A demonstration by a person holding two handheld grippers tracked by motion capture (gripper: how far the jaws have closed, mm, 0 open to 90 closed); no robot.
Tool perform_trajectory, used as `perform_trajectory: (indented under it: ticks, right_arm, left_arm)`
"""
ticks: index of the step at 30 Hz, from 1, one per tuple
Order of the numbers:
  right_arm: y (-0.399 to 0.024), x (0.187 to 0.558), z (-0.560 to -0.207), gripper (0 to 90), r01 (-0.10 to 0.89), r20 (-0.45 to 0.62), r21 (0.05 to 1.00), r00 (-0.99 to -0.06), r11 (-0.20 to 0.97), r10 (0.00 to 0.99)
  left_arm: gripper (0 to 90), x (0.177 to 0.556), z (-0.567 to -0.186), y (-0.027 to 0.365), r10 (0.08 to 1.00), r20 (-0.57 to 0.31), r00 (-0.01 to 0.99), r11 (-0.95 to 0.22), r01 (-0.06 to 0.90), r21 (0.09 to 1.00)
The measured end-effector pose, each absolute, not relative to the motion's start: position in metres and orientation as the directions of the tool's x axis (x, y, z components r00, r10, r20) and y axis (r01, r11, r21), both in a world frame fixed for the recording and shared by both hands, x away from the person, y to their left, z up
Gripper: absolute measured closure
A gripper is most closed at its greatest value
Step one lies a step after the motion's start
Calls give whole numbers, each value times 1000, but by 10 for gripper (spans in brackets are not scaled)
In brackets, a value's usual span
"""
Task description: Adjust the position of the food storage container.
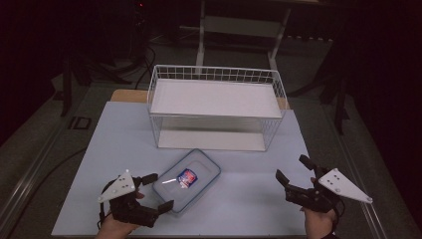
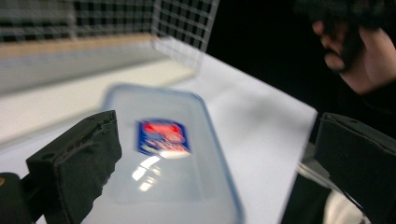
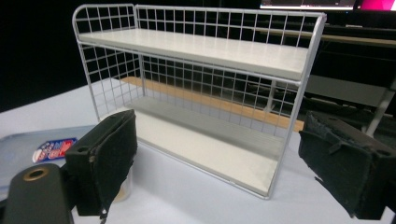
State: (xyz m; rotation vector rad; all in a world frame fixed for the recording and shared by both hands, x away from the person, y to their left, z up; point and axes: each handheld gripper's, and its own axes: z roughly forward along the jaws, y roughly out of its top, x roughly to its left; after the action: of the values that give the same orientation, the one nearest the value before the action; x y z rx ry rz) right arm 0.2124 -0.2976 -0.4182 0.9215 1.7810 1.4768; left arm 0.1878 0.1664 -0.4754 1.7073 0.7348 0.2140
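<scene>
A clear flat container with a blue rim and a red-and-blue label lies on the white table in front of a white wire rack. My left gripper is at the container's near left corner, jaws wide open on either side of that end without touching it. In the left gripper view the container lies between and beyond the open left gripper. My right gripper is held open at the front right with nothing in it. In its own view, the right gripper faces the rack.
The rack has two white shelves, both bare, and stands at the back middle of the table. Beyond the table the room is dark, with a stand's legs. The person's right hand shows far off in the left gripper view.
</scene>
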Motion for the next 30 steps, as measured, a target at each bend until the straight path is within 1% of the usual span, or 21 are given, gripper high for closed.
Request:
perform_trajectory:
  ticks: [3,6,7,8,9,10,11,12,14,15,17,18,20,23,26,30]
  right_arm:
    - [-295,212,-416,113,111,-45,986,-554,128,832]
    - [-294,213,-417,113,113,-45,985,-557,130,829]
    - [-293,213,-418,113,114,-45,985,-558,130,829]
    - [-292,213,-420,113,119,-42,984,-562,131,826]
    - [-292,213,-421,114,123,-38,984,-564,130,825]
    - [-291,214,-422,113,126,-38,983,-566,132,823]
    - [-291,214,-423,113,128,-39,983,-567,135,823]
    - [-291,214,-424,114,129,-40,982,-568,137,822]
    - [-290,214,-425,114,134,-34,982,-571,134,820]
    - [-290,215,-426,114,135,-34,982,-572,135,820]
    - [-290,215,-427,114,139,-31,981,-573,135,819]
    - [-290,215,-427,114,142,-28,981,-574,133,818]
    - [-290,215,-428,114,143,-28,981,-574,134,819]
    - [-290,215,-429,114,144,-26,981,-575,133,818]
    - [-290,216,-429,114,147,-22,980,-576,130,817]
    - [-289,216,-429,114,149,-20,980,-581,130,814]
  left_arm:
    - [83,186,-480,155,561,-254,788,-130,387,913]
    - [223,186,-483,149,558,-258,789,-153,403,902]
    - [223,186,-483,149,558,-258,789,-153,403,902]
    - [416,185,-489,143,540,-255,802,-198,416,888]
    - [506,185,-490,140,538,-250,805,-219,421,880]
    - [562,185,-492,139,515,-263,816,-228,426,875]
    - [603,184,-493,136,508,-257,822,-246,425,871]
    - [666,184,-494,133,505,-246,827,-272,423,864]
    - [722,182,-496,127,492,-238,838,-311,424,850]
    - [776,181,-498,123,488,-229,843,-341,425,839]
    - [831,180,-502,118,486,-211,848,-379,422,824]
    - [886,180,-504,116,488,-210,847,-399,430,810]
    - [894,181,-508,115,507,-202,838,-418,444,792]
    - [896,183,-509,117,517,-208,830,-417,457,786]
    - [897,181,-509,116,519,-187,834,-426,442,789]
    - [897,182,-506,117,538,-185,822,-437,460,773]
